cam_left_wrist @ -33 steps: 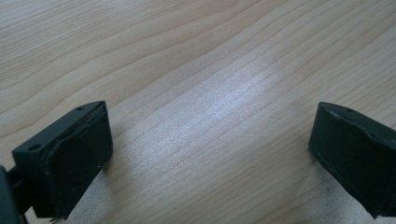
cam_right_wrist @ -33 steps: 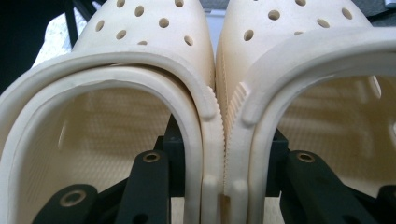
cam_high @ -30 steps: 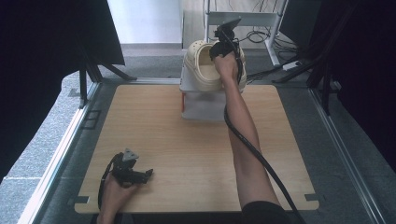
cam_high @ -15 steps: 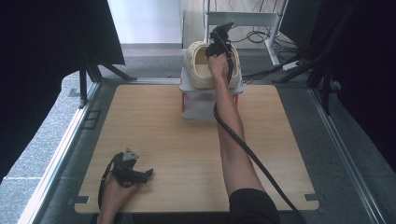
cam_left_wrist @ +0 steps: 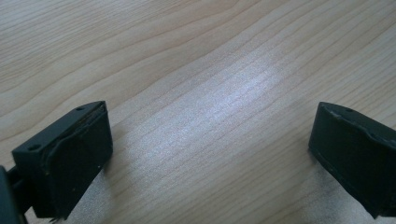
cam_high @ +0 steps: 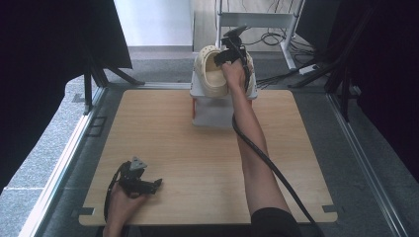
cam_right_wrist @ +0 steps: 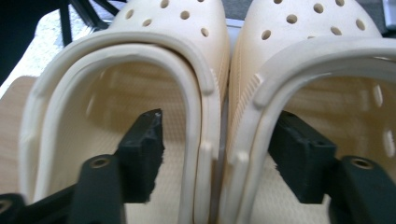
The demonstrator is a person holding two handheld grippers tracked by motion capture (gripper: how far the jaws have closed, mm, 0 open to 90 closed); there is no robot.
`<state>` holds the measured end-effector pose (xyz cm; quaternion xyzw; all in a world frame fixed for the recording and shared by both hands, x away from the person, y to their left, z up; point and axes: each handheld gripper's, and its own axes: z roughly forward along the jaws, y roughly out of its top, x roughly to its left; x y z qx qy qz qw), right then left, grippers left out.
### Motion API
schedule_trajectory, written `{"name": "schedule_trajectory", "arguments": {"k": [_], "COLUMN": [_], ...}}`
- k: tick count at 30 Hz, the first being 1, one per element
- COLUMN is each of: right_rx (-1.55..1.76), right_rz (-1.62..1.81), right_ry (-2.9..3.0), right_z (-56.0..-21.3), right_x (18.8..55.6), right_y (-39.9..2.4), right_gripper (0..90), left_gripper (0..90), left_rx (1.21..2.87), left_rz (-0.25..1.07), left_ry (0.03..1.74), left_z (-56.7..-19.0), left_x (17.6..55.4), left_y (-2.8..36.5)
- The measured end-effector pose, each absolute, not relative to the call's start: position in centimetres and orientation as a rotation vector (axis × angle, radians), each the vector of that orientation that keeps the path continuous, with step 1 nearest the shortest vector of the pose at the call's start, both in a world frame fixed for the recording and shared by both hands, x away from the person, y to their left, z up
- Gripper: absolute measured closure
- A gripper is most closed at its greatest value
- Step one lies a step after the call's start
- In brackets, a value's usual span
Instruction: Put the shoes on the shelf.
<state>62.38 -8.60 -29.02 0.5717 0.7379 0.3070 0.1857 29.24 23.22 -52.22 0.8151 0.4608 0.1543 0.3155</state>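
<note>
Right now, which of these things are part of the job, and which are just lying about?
In the job:
- pair of cream clogs
- white box they sit on
- right gripper, one jaw inside each clog, jaws just opened

Not in use:
- left gripper, open, over bare wooden table
- white metal frame behind
- floor cables

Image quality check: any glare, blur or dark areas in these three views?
Left gripper view: a pale glare patch on the table between the open jaws, which look soft. Right gripper view: the clogs are evenly lit, the nearest jaw parts slightly blurred. High view: both sides are nearly black, while the floor beyond the table is bright.
</note>
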Motion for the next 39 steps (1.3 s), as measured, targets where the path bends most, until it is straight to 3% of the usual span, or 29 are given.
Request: {"name": "schedule_trajectory", "arguments": {"k": [4,14,15,39], "right_rx": [1.507,1.373,1.336,0.983], "right_rz": [0.876,0.93,0.951,1.08], "right_ry": [2.151,2.243,2.268,2.395], "right_z": [-28.5,-27.8,-27.8,-28.5], "right_x": [61.5,59.1,58.6,52.2], "right_y": [-9.0,-10.5,-10.7,-10.9], "right_gripper": [21.6,7.4,2.5,0.0], "left_gripper": [0.0,0.0,0.0,0.0], "left_rx": [2.147,2.147,2.147,2.142], "left_rz": [0.407,0.408,0.408,0.413], "left_ry": [1.214,1.214,1.214,1.216], "left_z": [-52.2,-52.2,-52.2,-52.2], "left_x": [29.2,29.2,29.2,29.2], "left_y": [23.2,23.2,23.2,23.2]}}
